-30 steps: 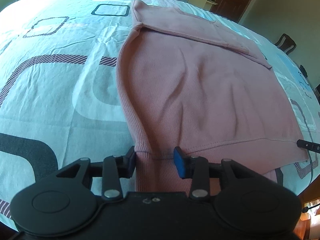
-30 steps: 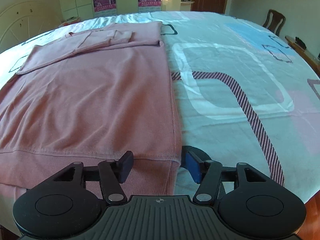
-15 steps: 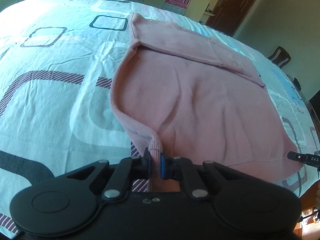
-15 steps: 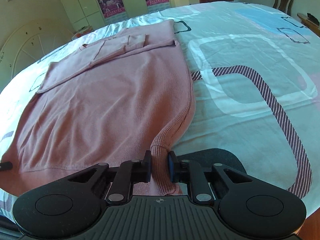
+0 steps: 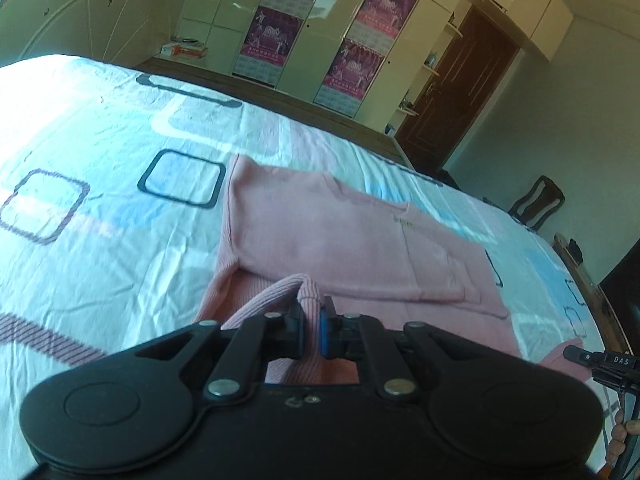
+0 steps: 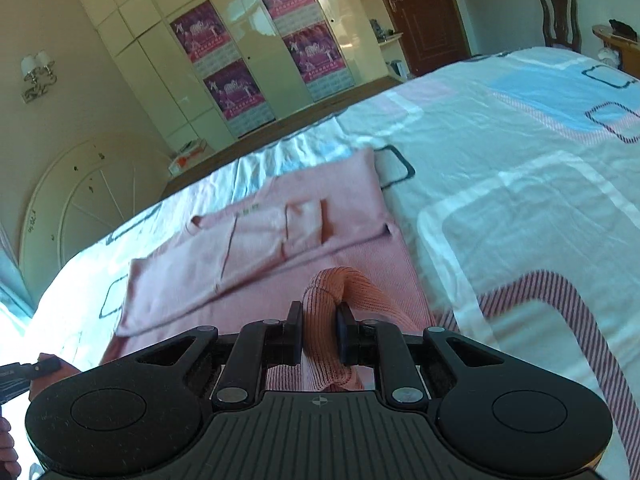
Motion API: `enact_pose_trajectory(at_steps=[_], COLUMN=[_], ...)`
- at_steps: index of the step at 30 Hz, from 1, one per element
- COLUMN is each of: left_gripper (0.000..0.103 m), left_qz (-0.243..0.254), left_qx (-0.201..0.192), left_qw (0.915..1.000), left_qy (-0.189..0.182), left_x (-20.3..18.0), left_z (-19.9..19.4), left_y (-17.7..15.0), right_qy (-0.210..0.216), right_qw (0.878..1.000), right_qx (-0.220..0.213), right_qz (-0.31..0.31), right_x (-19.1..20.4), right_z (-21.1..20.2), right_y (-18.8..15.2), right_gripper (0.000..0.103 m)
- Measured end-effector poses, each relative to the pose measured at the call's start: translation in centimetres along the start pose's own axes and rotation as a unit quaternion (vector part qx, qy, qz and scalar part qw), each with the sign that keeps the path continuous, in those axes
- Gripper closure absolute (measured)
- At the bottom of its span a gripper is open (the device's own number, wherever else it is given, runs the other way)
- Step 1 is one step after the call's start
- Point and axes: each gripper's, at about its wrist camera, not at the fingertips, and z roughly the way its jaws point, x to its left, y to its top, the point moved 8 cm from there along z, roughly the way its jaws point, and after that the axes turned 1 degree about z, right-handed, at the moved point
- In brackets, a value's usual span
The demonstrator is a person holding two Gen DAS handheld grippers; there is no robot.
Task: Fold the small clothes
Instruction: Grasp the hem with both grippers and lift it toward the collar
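Observation:
A pink ribbed sweater (image 5: pixel 360 236) lies on the bed with its sleeves folded across the far part; it also shows in the right wrist view (image 6: pixel 280 232). My left gripper (image 5: pixel 311 320) is shut on the sweater's left hem corner and holds it raised above the cloth. My right gripper (image 6: pixel 319 322) is shut on the right hem corner, also raised. The lifted hem hides the near part of the sweater in both views.
The bed carries a white, blue and pink patterned sheet (image 5: pixel 100 200). Beyond its far edge stand a cream wardrobe with purple posters (image 6: pixel 256 60) and a brown door (image 5: pixel 452 96). A dark chair (image 5: pixel 538 200) stands at the right. The right gripper shows at the left wrist view's lower right edge (image 5: pixel 600 360).
Both grippers closed on the hem corners, then lifted them up and carried them forward toward the sweater's far end. Both cameras now tilt up and show the room.

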Motion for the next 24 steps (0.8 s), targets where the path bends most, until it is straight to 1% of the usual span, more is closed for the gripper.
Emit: enact_pose_trajectory(at_steps=[4,7,9,11,12,15,18,20,21,22,23,24], left_gripper=[0.097,0.097,0.097,0.097,0.097,0.097,0.094,0.085,0.082,0.074,0.052,0.038], left_qz=[-0.014,-0.026,-0.029,-0.033,-0.032,-0.044,-0.039,-0.028,-0.025,-0.024,-0.024,-0.024], left_qx=[-0.019,-0.031,-0.041,-0.044,-0.043,-0.019,0.021,0.040,0.045,0.049,0.048,0.038], left_qw=[0.9997,0.9992,0.9987,0.9983,0.9981,0.9974,0.9956,0.9938,0.9932,0.9930,0.9928,0.9925], left_qy=[0.001,0.005,0.013,0.021,0.030,0.054,0.083,0.100,0.104,0.105,0.108,0.113], left_x=[-0.3,-0.4,-0.4,-0.3,-0.1,1.3,2.5,3.3,3.6,4.0,4.4,4.8], left_z=[3.3,5.8,7.5,9.3,10.6,14.0,17.5,19.0,19.4,19.7,19.6,19.3], left_y=[3.9,6.7,8.5,10.1,10.9,11.7,11.1,10.3,10.1,9.8,9.8,9.9], right_qy=[0.006,0.008,0.007,0.002,0.000,-0.003,-0.003,-0.009,-0.009,-0.007,-0.006,-0.009], right_qw=[1.000,1.000,1.000,1.000,1.000,0.999,0.997,0.997,0.997,0.997,0.997,0.998], right_qx=[-0.016,-0.021,-0.021,-0.019,-0.017,-0.002,0.035,0.051,0.051,0.050,0.045,0.038], right_qz=[0.013,0.013,0.013,0.011,0.011,0.038,0.066,0.064,0.064,0.064,0.060,0.051], right_x=[0.2,0.6,0.7,0.5,0.3,-0.9,-2.4,-3.2,-3.6,-3.8,-3.9,-4.0], right_z=[4.1,7.2,9.3,11.5,12.5,15.7,19.1,20.7,21.1,21.2,21.2,21.0], right_y=[4.7,7.9,9.7,11.3,11.7,12.8,12.8,12.5,12.6,12.7,12.8,13.1], right_gripper=[0.087,0.087,0.087,0.087,0.087,0.087,0.087,0.087,0.085,0.076,0.068,0.062])
